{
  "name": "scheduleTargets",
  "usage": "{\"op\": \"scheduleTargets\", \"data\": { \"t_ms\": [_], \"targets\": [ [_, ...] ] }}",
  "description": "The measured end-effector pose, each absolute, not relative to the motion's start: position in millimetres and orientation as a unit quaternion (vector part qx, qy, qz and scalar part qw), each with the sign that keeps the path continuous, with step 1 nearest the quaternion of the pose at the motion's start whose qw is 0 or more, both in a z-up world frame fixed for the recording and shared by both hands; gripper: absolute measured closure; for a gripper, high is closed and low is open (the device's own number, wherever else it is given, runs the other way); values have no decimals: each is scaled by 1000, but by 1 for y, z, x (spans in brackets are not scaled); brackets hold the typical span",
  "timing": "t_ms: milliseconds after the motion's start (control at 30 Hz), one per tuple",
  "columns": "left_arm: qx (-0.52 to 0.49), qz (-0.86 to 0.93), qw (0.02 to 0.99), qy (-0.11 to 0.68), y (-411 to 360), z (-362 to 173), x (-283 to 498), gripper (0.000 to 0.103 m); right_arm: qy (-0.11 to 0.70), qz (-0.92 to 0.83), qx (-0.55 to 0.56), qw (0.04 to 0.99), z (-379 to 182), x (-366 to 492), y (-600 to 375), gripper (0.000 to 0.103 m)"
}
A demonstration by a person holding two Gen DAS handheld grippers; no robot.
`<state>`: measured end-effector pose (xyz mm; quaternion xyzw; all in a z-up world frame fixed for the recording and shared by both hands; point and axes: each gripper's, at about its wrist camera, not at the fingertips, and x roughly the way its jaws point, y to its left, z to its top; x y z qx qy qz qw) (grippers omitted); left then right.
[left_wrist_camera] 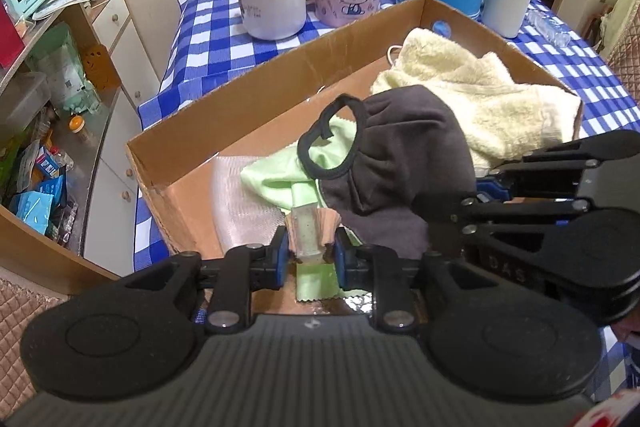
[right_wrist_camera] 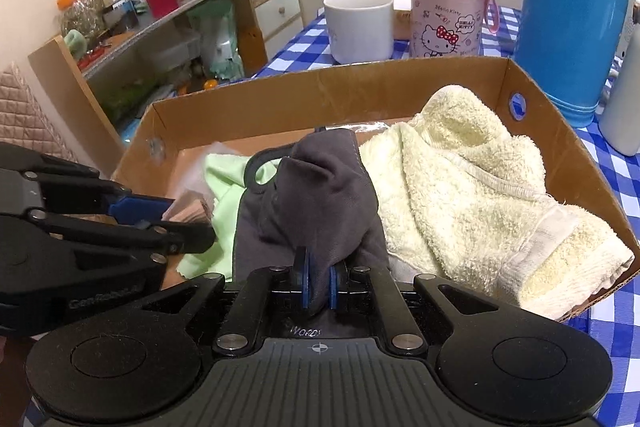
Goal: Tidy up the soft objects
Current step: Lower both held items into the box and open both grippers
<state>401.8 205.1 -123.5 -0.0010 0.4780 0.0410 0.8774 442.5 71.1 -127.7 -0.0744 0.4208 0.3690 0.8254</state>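
Blue-checked tablecloth carries a cardboard box [right_wrist_camera: 400, 75] filling mid-frame. At lower centre the right gripper [right_wrist_camera: 316, 285] pinches the dark grey cloth [right_wrist_camera: 320, 187] narrowly, and the left gripper [left_wrist_camera: 310, 247] clamps a fold of the light green cloth [left_wrist_camera: 276, 175], both in the box beside the cream towel [right_wrist_camera: 472, 187]. Lower both together, I'd judge, releasing only once each cloth lies flat.
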Motion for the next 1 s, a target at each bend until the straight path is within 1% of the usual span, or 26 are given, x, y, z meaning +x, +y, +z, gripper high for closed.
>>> {"op": "scheduleTargets", "data": {
  "t_ms": [33,67,100,133,167,200,233,267,300,433,1000],
  "targets": [
    [-2,42,877,479,206,-124,402,77,421,370,-72,825,-127,442,70,93],
    [-2,43,877,479,206,-124,402,70,421,371,-72,825,-126,443,70,85],
    [-3,45,876,479,206,-124,402,66,420,369,-74,826,-124,443,70,79],
    [-5,47,876,479,207,-123,402,66,416,369,-77,827,-122,442,69,65],
    [-6,48,876,479,207,-122,401,65,410,369,-77,831,-119,441,67,59],
    [-8,47,877,478,208,-121,400,64,405,366,-79,834,-117,440,65,55],
    [-12,45,877,477,209,-120,398,62,403,363,-83,836,-115,439,62,49],
    [-16,44,878,476,210,-118,396,59,402,360,-85,837,-113,438,60,46],
    [-18,44,879,474,210,-117,394,56,400,360,-86,838,-112,437,58,45],
    [-20,38,884,466,209,-108,384,54,392,358,-88,843,-102,429,46,43],
    [-35,42,892,448,191,-60,324,53,375,343,-28,861,-57,369,-12,43]
  ]
}}
